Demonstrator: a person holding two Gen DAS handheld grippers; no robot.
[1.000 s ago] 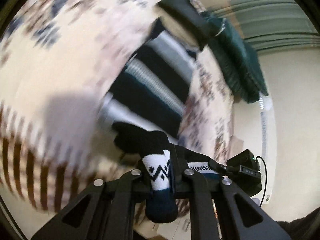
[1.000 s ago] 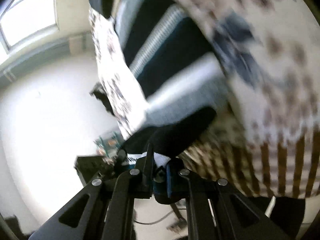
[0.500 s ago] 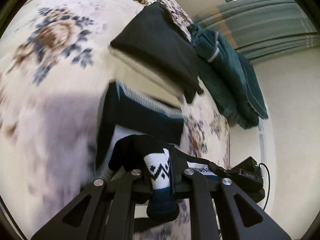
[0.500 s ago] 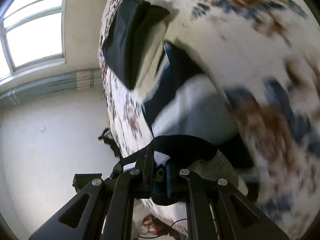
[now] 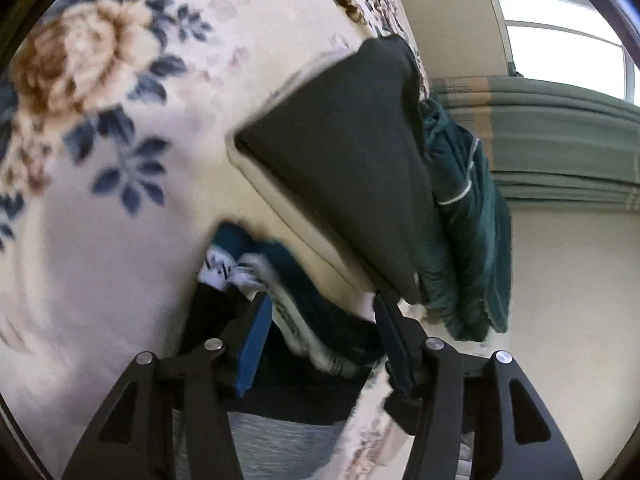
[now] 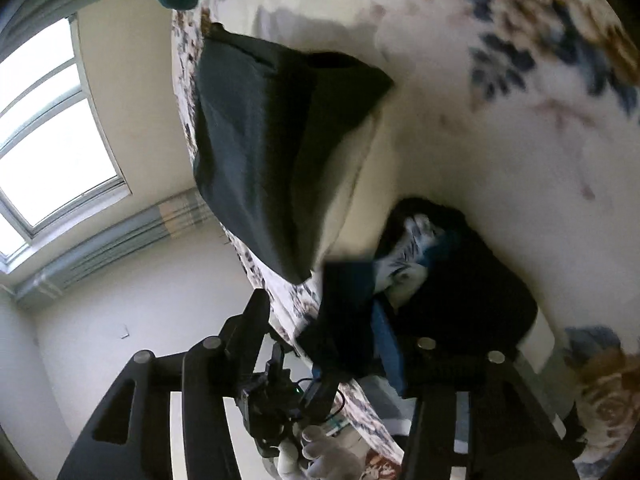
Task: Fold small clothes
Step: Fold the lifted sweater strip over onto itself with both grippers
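A black sock with a white zigzag band (image 5: pixel 224 270) lies loose on a dark folded striped sweater (image 5: pixel 316 312) on the floral bed cover (image 5: pixel 100 120). My left gripper (image 5: pixel 324 320) is just behind it, jaws opening, pads off the sock and only the sweater showing between them. In the right wrist view the same sock (image 6: pixel 412 240) rests crumpled on the dark pile (image 6: pixel 488 292). My right gripper (image 6: pixel 320 320) is also opening, with nothing pressed between its fingers. The left gripper's body (image 6: pixel 272 396) and a gloved hand (image 6: pixel 320 452) show below it.
A folded black garment on a cream one (image 5: pixel 352 168) lies right beyond the sock. A dark green garment (image 5: pixel 468 232) hangs at the bed's edge. Behind are a wall, green curtains (image 5: pixel 560 140) and a window (image 6: pixel 48 140).
Both grippers swept fast across the bed to the pile beside the black garment. Both jaws, shut on the sock before, have parted and the sock now lies free.
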